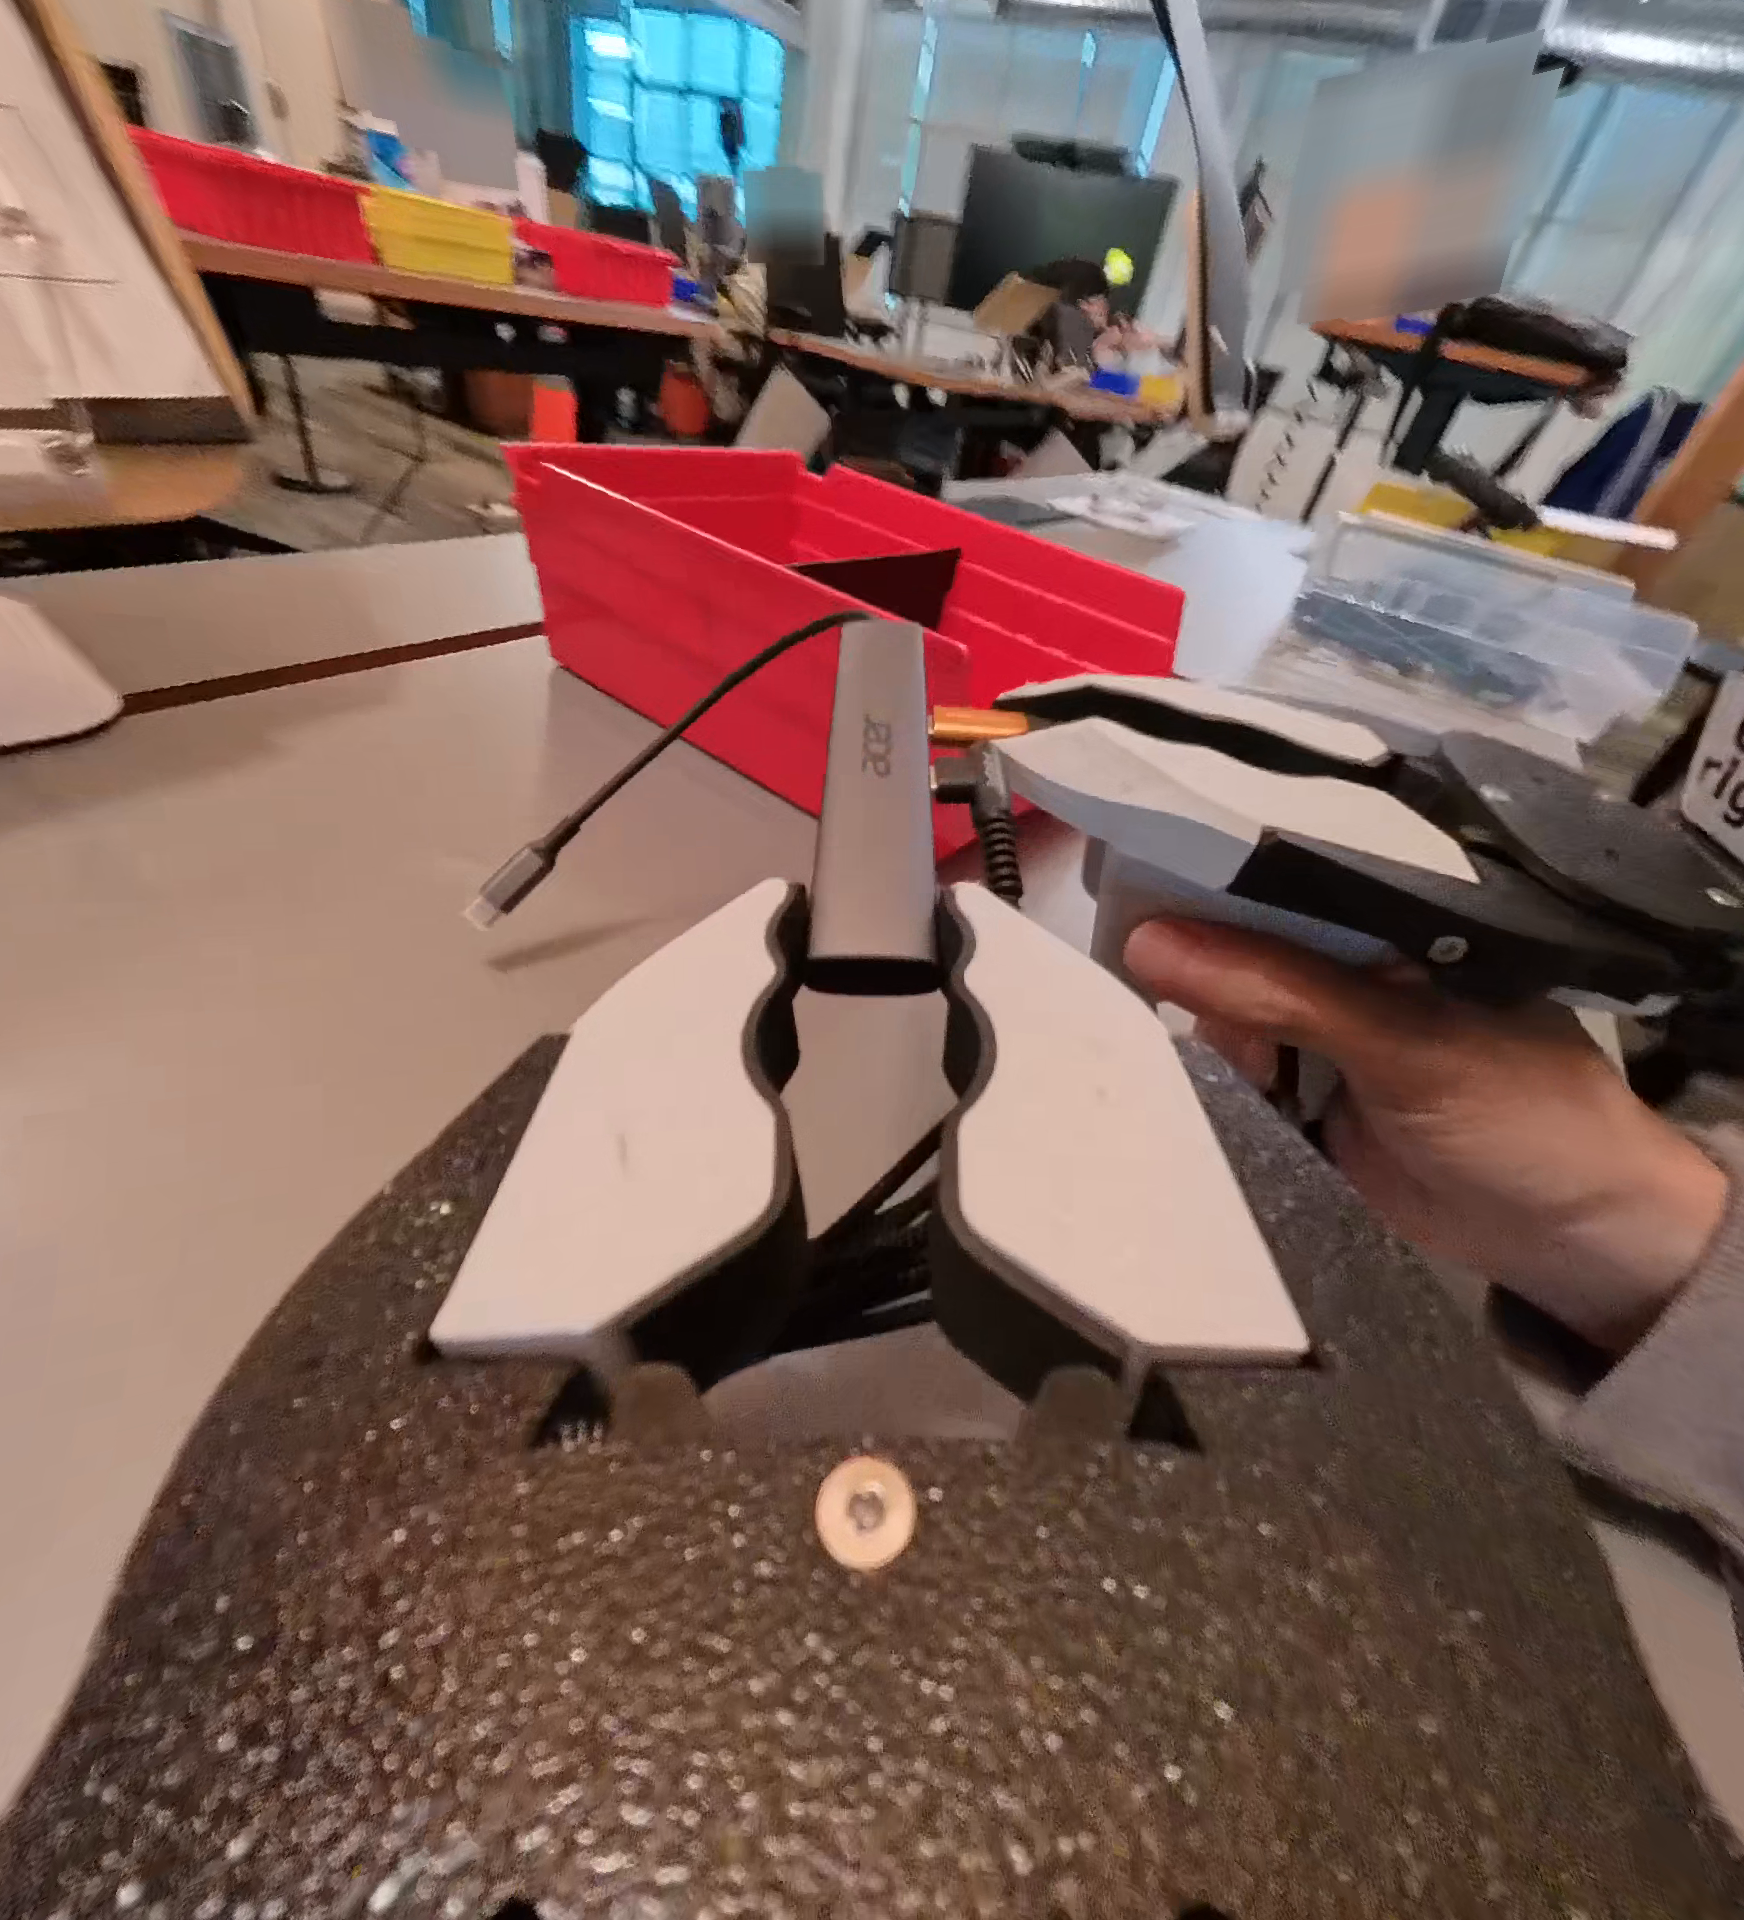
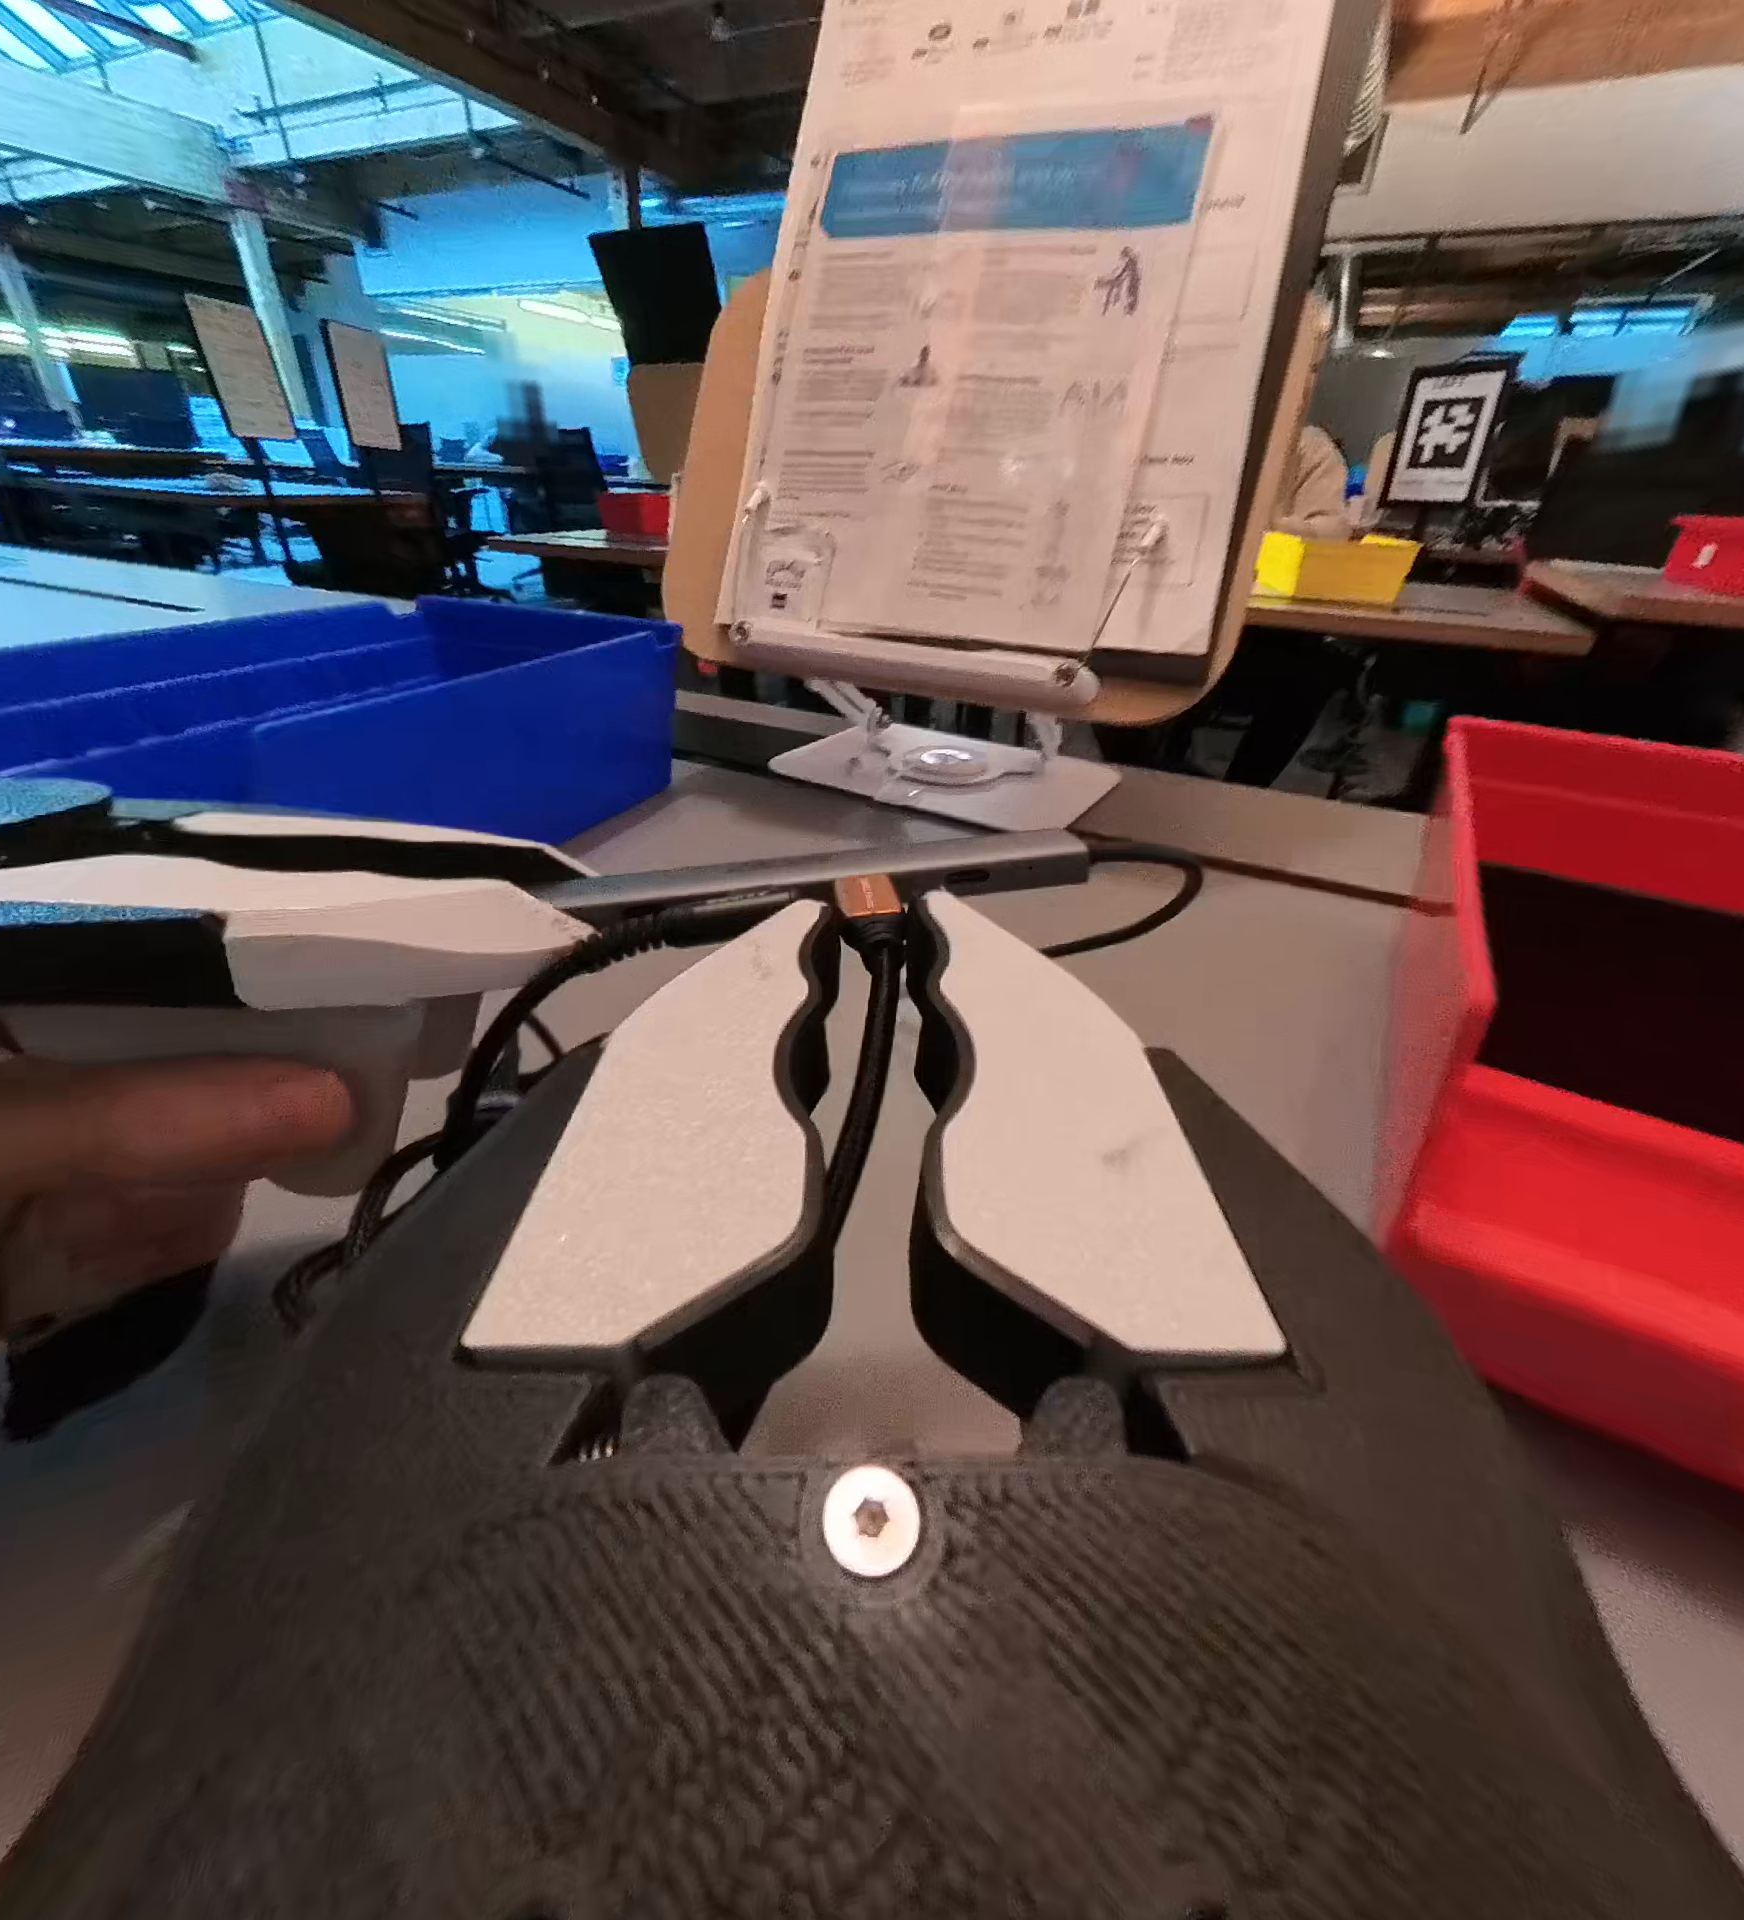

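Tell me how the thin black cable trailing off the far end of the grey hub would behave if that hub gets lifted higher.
The thin cable arcs from the hub without sagging, so it is probably springy. Its plug looks small, so it would likely swing along. The left gripper clamps only the hub's end, so the hub might pivot.

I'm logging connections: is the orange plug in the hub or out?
In, it seems: the orange plug meets the hub edge, gripped by the right gripper. How deep it sits cannot be told.

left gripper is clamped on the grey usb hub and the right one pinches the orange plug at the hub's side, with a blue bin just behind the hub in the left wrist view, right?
Not quite: in the left wrist view the bin behind the grey hub is red, not blue. The left gripper does clamp the hub, and the right gripper pinches the orange plug.
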A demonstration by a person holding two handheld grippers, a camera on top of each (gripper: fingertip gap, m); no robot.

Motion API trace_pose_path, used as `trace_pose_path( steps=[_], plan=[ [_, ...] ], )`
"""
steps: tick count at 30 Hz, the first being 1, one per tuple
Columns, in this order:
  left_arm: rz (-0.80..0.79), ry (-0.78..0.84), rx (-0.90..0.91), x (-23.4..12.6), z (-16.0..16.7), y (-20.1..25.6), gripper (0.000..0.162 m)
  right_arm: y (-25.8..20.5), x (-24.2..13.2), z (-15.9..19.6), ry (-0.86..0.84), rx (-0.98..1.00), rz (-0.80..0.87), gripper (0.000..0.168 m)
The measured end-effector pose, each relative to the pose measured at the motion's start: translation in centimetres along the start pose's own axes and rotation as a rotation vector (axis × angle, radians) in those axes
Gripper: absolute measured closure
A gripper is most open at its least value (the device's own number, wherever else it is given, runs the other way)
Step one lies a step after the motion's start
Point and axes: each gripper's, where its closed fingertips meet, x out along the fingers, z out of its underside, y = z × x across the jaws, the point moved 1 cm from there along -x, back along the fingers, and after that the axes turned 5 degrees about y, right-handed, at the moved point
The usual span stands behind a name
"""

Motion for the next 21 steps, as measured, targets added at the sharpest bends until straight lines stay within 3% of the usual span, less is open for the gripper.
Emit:
trace_pose_path(
  steps=[6, 14, 21],
  plan=[
    [-0.057, 0.013, 0.048, -1.1, 0.4, -1.1, 0.137, -1.2, 0.2, 1.9, -0.097, 0.055, -0.015, 0.155],
    [-0.032, -0.019, 0.181, -0.8, 0.2, -0.2, 0.137, -0.7, -1.0, 1.3, -0.147, 0.167, -0.049, 0.156],
    [-0.013, -0.003, 0.243, -1.0, -0.5, 0.5, 0.137, -0.8, -1.8, 0.3, -0.215, 0.044, -0.125, 0.155]
  ],
)
